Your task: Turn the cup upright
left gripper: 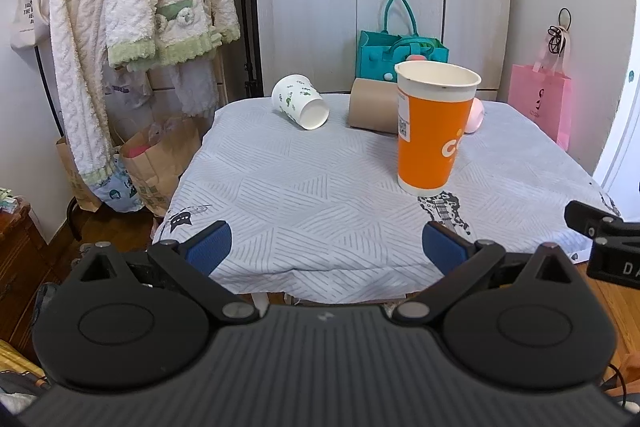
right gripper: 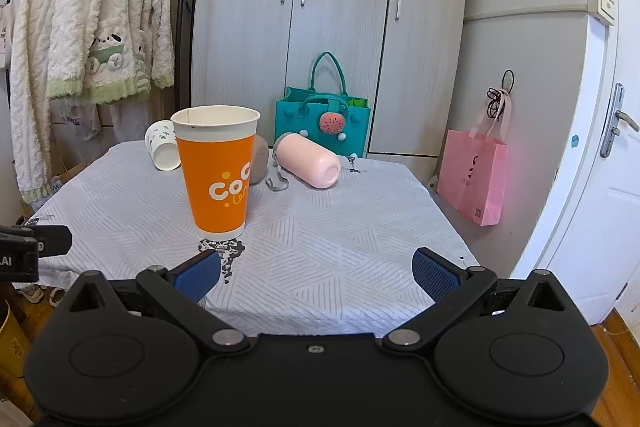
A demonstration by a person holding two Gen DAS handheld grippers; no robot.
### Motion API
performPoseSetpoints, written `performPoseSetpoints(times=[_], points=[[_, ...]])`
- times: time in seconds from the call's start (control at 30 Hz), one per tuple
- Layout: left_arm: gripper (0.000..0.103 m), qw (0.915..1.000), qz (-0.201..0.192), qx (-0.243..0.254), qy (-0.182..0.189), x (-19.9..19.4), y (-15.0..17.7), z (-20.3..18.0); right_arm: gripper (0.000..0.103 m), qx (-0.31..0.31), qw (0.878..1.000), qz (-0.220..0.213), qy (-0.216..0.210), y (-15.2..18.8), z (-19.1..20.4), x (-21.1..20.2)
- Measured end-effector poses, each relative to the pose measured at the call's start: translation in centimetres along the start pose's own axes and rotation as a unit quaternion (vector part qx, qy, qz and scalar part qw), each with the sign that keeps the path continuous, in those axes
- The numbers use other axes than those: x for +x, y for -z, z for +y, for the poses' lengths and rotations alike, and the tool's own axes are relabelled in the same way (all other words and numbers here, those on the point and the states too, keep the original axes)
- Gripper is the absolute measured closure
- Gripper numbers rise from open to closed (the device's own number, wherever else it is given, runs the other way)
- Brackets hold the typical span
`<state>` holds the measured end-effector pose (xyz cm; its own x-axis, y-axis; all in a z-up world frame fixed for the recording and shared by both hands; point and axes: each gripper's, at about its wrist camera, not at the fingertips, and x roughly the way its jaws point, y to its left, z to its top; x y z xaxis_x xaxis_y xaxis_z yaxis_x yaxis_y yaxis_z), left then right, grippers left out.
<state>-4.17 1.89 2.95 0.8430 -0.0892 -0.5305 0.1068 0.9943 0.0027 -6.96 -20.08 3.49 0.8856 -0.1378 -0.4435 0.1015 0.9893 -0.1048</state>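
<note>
Both tools are spread wide and holding nothing: left tool (left gripper: pixel 326 247) and right tool (right gripper: pixel 316 275) hover over the counter's (left gripper: pixel 304 195) near edge. Orange cup (right gripper: pixel 216 173) stands upright mid-counter. White cup (left gripper: pixel 299 101), brown cup (left gripper: pixel 372 105) and pink cup (right gripper: pixel 308 165) lie tipped along the far edge.

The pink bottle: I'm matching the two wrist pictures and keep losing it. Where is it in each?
Left wrist: pink bottle right of centre, mostly hidden behind the upright orange cup; only a sliver shows.
Right wrist: fully visible, lying on its side at centre, right of the orange cup.
Shared landmark: the teal bag stands just behind the bottle in both.
</note>
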Motion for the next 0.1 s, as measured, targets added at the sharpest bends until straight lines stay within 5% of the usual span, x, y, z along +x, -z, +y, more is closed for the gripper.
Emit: performPoseSetpoints(times=[0.1], points=[[0.000, 1.0000, 0.001, -0.001, 0.000, -0.02, 0.00, 0.05, 0.000, -0.001, 1.000, 0.000, 0.000, 0.00, -0.09, 0.03]])
